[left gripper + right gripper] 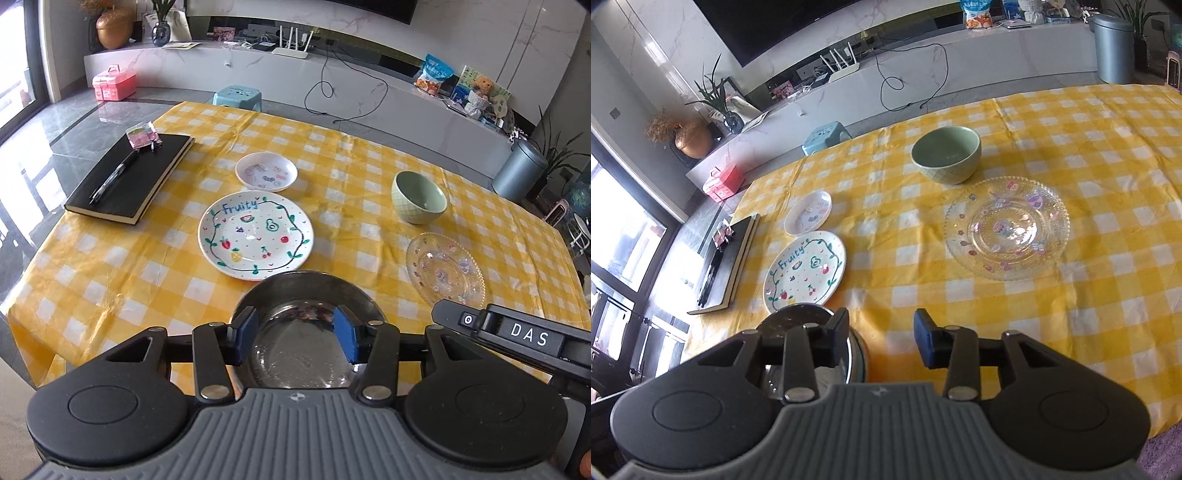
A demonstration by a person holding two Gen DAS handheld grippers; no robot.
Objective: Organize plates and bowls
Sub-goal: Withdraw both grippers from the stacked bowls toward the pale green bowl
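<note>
A: What lies around the fruit plate [255, 236] on the desk [110, 273]?

B: The steel bowl [306, 295] just nearer it, the glass plate [445, 269] and green bowl [419, 197] off right, the small dish [266, 172] just beyond.

A: The tongs?

B: Left tongs [297, 334] spread above the steel bowl, gripping nothing. Right tongs [881, 338] spread too, empty, beside it.

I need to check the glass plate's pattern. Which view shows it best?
The right wrist view: the glass plate lies whole, large and near the centre. In the left wrist view it sits smaller and distorted near the right edge.
</note>
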